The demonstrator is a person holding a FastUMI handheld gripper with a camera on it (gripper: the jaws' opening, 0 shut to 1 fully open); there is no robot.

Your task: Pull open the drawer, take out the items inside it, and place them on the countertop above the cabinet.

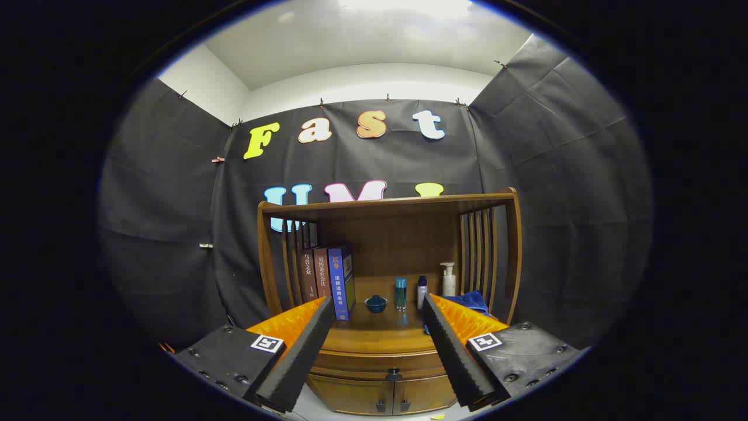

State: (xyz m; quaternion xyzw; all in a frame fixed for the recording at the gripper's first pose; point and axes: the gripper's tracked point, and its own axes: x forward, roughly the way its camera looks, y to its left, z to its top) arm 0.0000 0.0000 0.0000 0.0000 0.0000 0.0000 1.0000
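A wooden cabinet (pixel 385 345) stands ahead of me against the booth wall, with a shelf frame over its countertop (pixel 380 327). Below the countertop edge the drawer (pixel 380 369) is closed, and its small dark knob (pixel 394 371) sits between my fingers, some way beyond them. My gripper (pixel 377 313) is open, fingers spread wide, with nothing between them. What the drawer holds is hidden.
On the countertop stand three upright books (pixel 330 280) at the left, a small blue bowl (pixel 376 303), a teal bottle (pixel 400 292), a small white bottle (pixel 422 291), a white pump bottle (pixel 448 279) and a blue cloth (pixel 467 301). Two cabinet doors (pixel 383 397) lie below the drawer.
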